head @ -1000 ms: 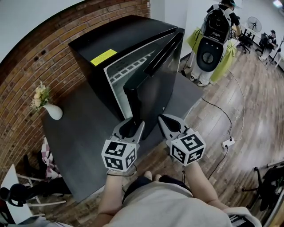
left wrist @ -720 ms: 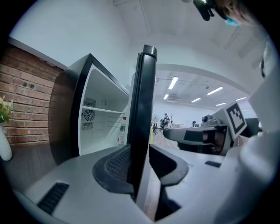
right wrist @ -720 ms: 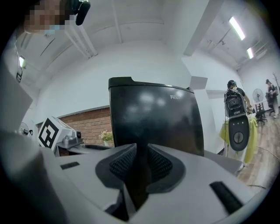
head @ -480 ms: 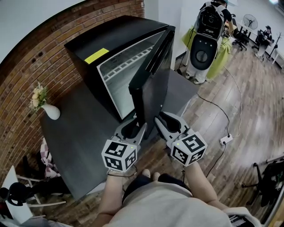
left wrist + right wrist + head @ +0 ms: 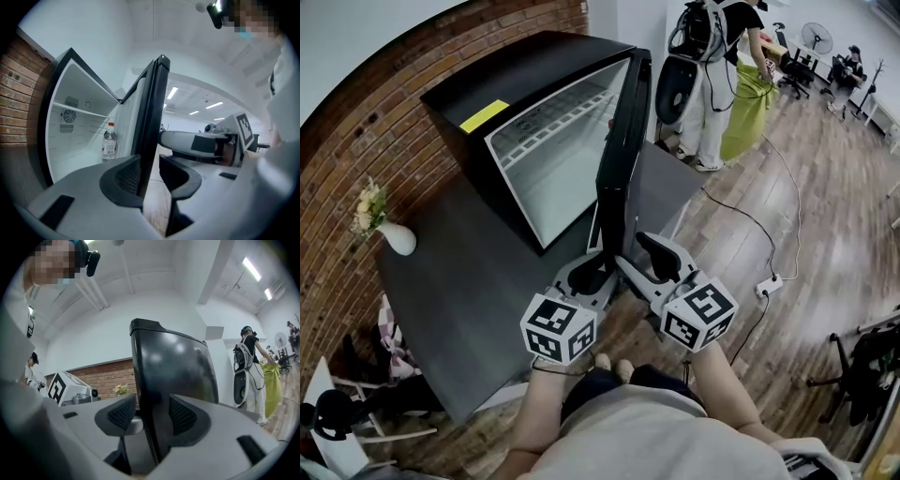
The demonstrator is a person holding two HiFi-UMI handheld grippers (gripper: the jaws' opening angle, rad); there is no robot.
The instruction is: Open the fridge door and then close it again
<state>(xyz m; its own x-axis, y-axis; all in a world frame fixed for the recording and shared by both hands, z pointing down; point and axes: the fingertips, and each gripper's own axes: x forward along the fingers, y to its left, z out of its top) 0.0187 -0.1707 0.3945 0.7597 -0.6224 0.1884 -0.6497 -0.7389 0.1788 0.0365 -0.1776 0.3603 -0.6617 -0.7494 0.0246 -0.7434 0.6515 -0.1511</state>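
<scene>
The black fridge [image 5: 534, 75] stands on a dark platform with its door [image 5: 619, 141] swung wide, edge-on to me, and the white inside [image 5: 548, 159] showing. A water bottle [image 5: 108, 142] stands inside. My left gripper [image 5: 598, 272] straddles the door's lower free edge [image 5: 152, 117]. Its jaws are closing: the inner pad lies against the door and the outer pad stands clear. My right gripper [image 5: 639, 251] sits just right of it. Its jaws [image 5: 151, 404] are opening, with the door's edge [image 5: 178, 366] between the pads and not pressed.
A white vase of flowers [image 5: 386, 230] stands on the dark platform [image 5: 469, 281] by the brick wall. A person wearing a large backpack [image 5: 708, 56] stands behind the fridge to the right. A cable and power strip [image 5: 766, 284] lie on the wooden floor.
The door has swung further open, from angled to nearly edge-on. Both grippers followed it to the right. The right jaws went from shut to wide apart.
</scene>
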